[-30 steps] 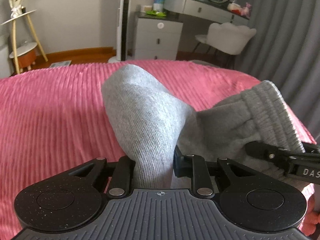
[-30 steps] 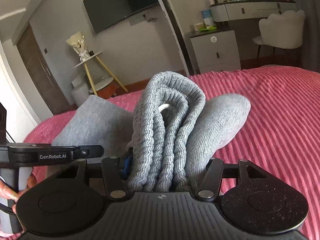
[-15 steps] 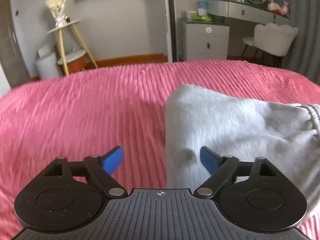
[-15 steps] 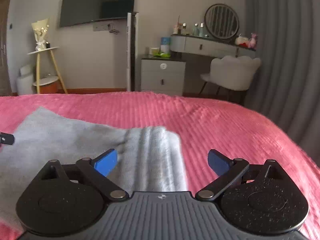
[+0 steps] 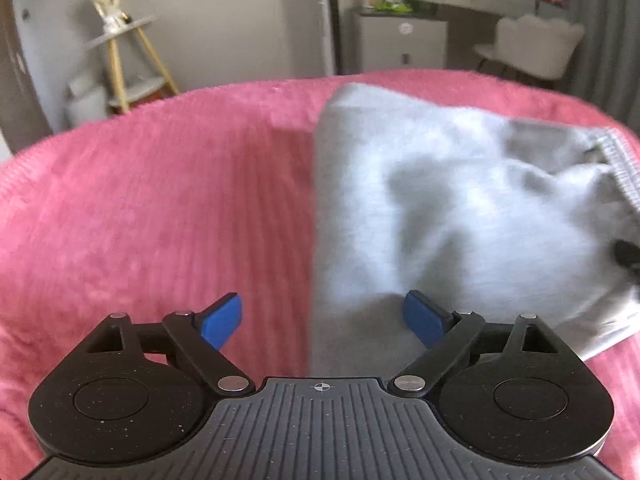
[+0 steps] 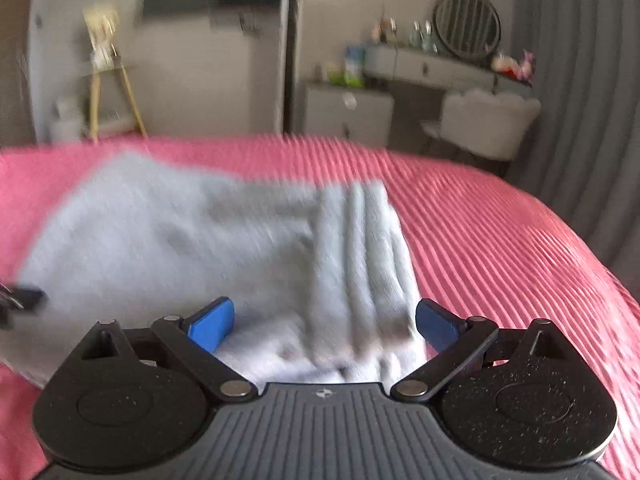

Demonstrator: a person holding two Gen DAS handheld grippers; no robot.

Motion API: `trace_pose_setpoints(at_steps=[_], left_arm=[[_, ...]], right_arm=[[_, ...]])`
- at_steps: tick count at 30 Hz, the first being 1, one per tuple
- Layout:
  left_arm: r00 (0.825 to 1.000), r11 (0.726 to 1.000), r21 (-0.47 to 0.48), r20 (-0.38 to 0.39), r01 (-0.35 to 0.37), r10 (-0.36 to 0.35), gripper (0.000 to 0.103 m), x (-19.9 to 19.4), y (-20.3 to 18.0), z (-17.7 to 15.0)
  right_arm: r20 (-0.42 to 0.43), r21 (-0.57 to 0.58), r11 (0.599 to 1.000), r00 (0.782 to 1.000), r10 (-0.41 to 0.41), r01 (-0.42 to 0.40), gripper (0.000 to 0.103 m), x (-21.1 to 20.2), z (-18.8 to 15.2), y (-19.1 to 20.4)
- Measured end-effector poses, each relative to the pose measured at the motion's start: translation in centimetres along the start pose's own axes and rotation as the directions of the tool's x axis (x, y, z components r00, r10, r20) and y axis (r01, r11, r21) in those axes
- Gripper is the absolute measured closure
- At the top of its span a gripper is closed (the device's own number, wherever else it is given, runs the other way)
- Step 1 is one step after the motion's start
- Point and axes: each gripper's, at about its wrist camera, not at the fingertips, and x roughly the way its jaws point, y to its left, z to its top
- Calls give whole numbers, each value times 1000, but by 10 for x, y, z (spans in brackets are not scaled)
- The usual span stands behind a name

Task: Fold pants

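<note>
Pants (image 5: 460, 216): grey, folded, lay flat on the bed (image 5: 140, 208), long axis running between the two grippers, waistband end beneath the empty, spread right gripper (image 6: 325, 322), opposite folded edge beneath the equally spread, empty left gripper (image 5: 323, 316).

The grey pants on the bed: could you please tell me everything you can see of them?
The soft grey knit pants lie folded into a compact bundle, flat on the ribbed pink bedspread. Their ribbed waistband lies stacked in layers at the right end. Both views are blurred. The open left tongs and right tongs grip nothing.
</note>
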Motion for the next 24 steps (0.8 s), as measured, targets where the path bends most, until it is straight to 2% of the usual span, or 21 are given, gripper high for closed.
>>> trace_pose_setpoints(at_steps=[1,3,6,9,12,15,20,22,24], left_arm=[[1000,1000,4,4,-29,29,10,0,2,-1],[998,998,-23,10,-62,62,10,-3,12,-3],[1000,995,-100,4,-17,18,12,-14,26,-8],[1000,991,-133,17,27,-25,12,-26,26,-17],[999,996,-77,24,48,-46,12,-29,12,-25],[1000,1000,-6,22,-4,4,10,-17,2,-29],[1000,998,-55,-8,9,-10,10,-8,13,-34],[1000,1000,-24,7,-6,6,9,-10,10,-37],[999,999,5,19,-36,36,7,-10,7,-40]], right_arm=[[-21,7,1000,1000,-21,21,6,3,-3,-2],[-20,98,995,1000,-14,15,6,-2,-6,-12],[26,175,984,999,-22,17,6,-19,-8,-13],[67,205,978,997,30,-43,6,-32,-15,-6],[59,217,972,995,75,-86,6,-35,-24,1],[15,192,979,998,61,-63,6,-28,-28,7],[11,184,981,998,55,-56,6,-22,-35,2],[12,204,976,998,70,-71,6,-19,-35,-1],[31,188,982,999,28,-33,6,-21,-31,-1]])
